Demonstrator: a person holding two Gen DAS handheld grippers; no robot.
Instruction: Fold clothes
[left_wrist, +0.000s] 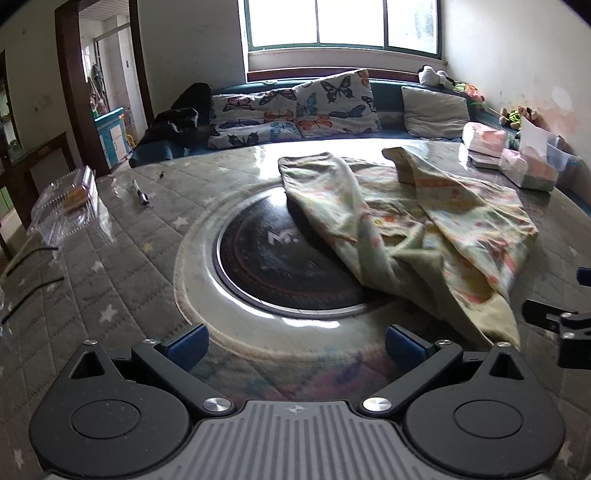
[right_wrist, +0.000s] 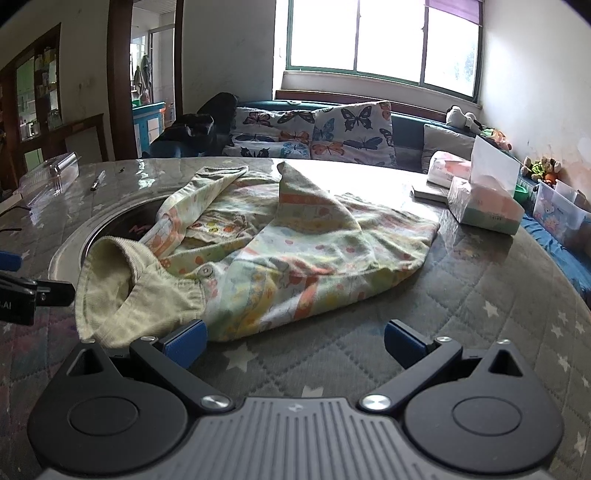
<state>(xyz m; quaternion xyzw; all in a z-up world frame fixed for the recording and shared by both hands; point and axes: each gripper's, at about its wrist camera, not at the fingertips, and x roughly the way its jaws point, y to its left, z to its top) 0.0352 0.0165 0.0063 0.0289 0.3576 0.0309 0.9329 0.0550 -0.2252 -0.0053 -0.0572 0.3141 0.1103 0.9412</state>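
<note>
A: Largest item?
B: Table (right_wrist: 480, 295), round, quilted grey cover with stars under clear plastic. A dark round hotplate (left_wrist: 280, 254) is set in its middle; this serves as the landmark.

A: Next?
B: Shirt (right_wrist: 280, 251), small, pale yellow-green with an orange print, buttoned front. It lies rumpled on the table, partly over the hotplate's right side. Both sleeves are thrown inward across the body; the collar lies nearest the grippers, just off the hotplate's near rim. No neat fold shows.

A: Smaller items?
B: Tissue box (right_wrist: 484, 206), far right of the hotplate. Clear plastic container (left_wrist: 66, 210), far left of it. Pen (left_wrist: 142, 195), left and behind.

A: Grippers?
B: Left gripper (left_wrist: 295, 341), jaws wide apart, holding nothing, low over the hotplate's near rim. Right gripper (right_wrist: 295, 341), jaws wide apart, holding nothing, its left pad just beside the collar edge.

A: Step in hand?
B: My judgement: the shirt wants spreading flat or re-gripping; how far folding has gone cannot be settled. The next move calls for pinching a single layer at the collar or shoulders, one gripper each side, without gathering the sleeves.
</note>
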